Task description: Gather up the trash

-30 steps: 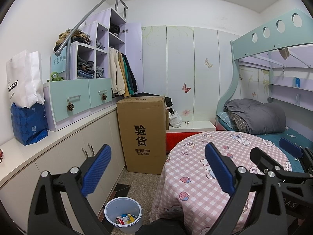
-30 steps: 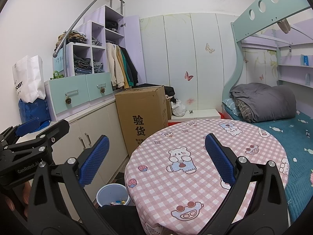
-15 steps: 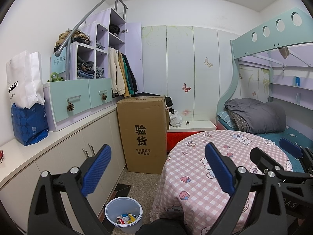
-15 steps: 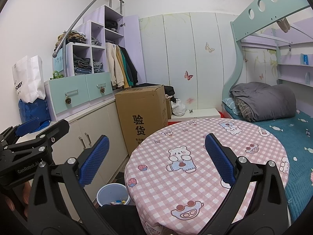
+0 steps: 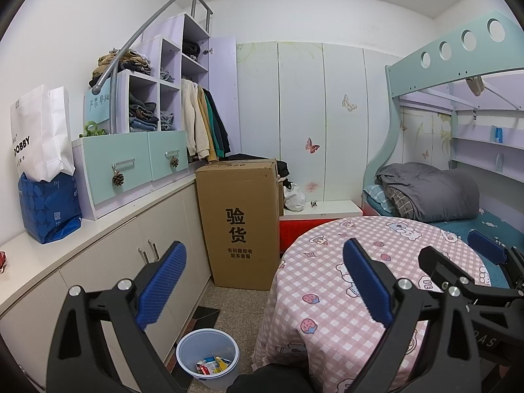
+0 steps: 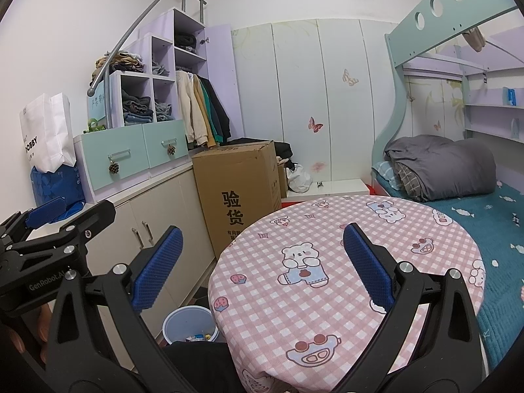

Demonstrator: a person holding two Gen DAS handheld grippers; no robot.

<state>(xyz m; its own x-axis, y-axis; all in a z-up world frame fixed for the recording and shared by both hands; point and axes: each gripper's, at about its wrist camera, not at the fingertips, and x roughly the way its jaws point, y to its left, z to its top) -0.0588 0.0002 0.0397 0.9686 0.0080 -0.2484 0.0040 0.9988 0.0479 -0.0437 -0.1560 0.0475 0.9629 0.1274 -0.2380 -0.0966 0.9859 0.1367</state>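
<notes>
A pale blue waste bin (image 5: 207, 357) stands on the floor between the cabinets and the round table, with several bits of packaging (image 5: 211, 365) inside; it also shows in the right wrist view (image 6: 190, 326). My left gripper (image 5: 263, 283) is open and empty, held above the bin and the table's left edge. My right gripper (image 6: 260, 267) is open and empty over the table (image 6: 344, 255), which has a pink checked cloth. I see no loose trash on the table. The left gripper shows at the left edge of the right wrist view (image 6: 42, 216).
A tall cardboard box (image 5: 240, 219) stands behind the bin. White cabinets (image 5: 98, 262) with a counter run along the left wall, carrying bags (image 5: 46, 177) and drawers. A bunk bed (image 5: 452, 196) with a grey quilt is at the right. Wardrobe doors (image 5: 321, 114) close the far wall.
</notes>
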